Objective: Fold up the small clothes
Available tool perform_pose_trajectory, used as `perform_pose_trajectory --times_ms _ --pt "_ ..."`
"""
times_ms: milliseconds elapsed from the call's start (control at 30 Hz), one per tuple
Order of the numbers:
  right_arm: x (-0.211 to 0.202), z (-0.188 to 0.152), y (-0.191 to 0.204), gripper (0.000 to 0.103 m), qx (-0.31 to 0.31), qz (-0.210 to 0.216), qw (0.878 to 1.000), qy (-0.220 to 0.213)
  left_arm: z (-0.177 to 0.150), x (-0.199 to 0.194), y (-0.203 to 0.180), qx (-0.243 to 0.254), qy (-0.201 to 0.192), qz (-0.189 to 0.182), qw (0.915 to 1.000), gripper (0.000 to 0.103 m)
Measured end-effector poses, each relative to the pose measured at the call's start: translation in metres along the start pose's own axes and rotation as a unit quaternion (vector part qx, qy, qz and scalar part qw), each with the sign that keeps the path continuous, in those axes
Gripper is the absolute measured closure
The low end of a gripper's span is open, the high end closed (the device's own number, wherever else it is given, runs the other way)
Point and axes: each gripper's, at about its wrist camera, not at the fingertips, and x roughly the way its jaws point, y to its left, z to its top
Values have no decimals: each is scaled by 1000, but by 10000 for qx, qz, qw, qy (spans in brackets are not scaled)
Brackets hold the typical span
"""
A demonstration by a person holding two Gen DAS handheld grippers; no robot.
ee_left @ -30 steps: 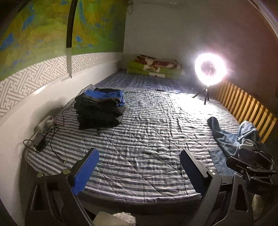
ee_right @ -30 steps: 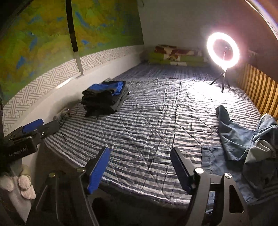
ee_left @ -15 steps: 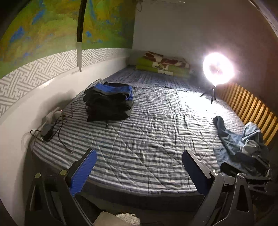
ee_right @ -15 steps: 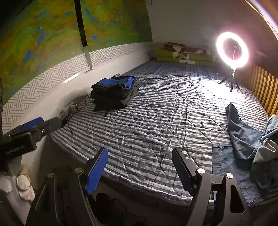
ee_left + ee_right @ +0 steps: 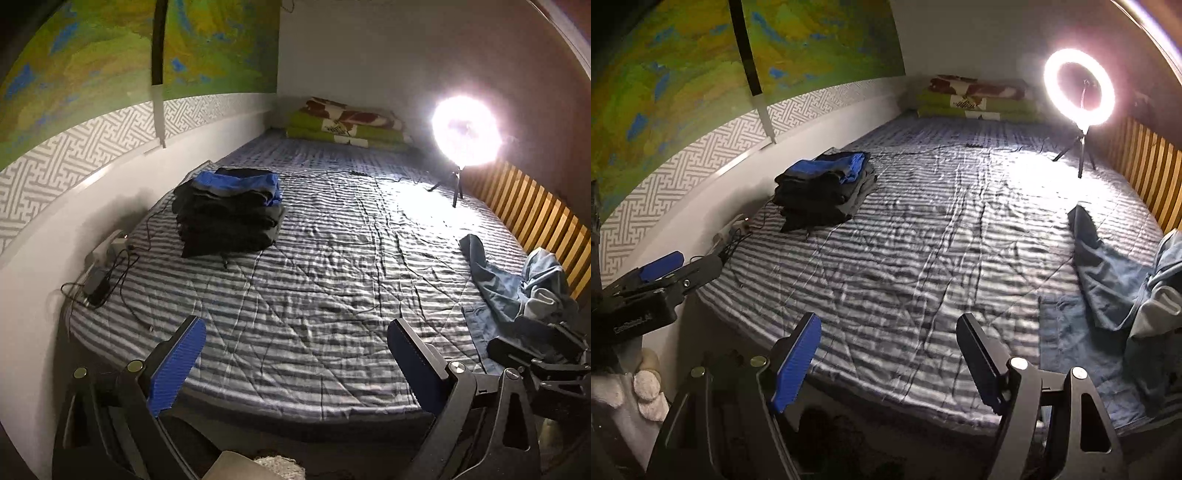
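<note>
1. While you are holding both tools at the foot of the striped bed (image 5: 314,258), your left gripper (image 5: 295,354) and right gripper (image 5: 888,354) are both gaping wide, gripping nothing.
2. Crumpled blue clothes (image 5: 1115,280) are lying unfolded at the bed's right edge, just beside your right gripper.
3. Folded dark clothes (image 5: 229,210) are sitting stacked near the wall, well apart from them.
4. A ring light (image 5: 1078,86) is glaring from the far right, and cables (image 5: 110,273) are trailing along the left edge.
</note>
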Motion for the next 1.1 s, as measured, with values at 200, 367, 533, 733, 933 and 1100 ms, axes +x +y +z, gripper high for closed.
perform_pose_trajectory --times_ms 200,367,533,733,933,1100 --pt "6 21 -3 31 117 -81 9999 53 17 26 -1 16 76 -176 9998 3" --pt "11 30 1 31 185 -226 9996 37 25 40 -2 106 78 -240 9996 3" --pt "18 33 11 31 128 -108 9997 154 25 36 5 7 15 -215 9998 3" --pt "17 41 25 31 -61 89 9999 82 23 18 7 5 -93 -76 9999 3" --pt "17 47 29 31 84 401 9992 42 18 -3 10 -35 -164 102 9998 3" --pt "14 40 25 31 177 545 9983 59 11 -14 6 -28 -201 233 9995 2"
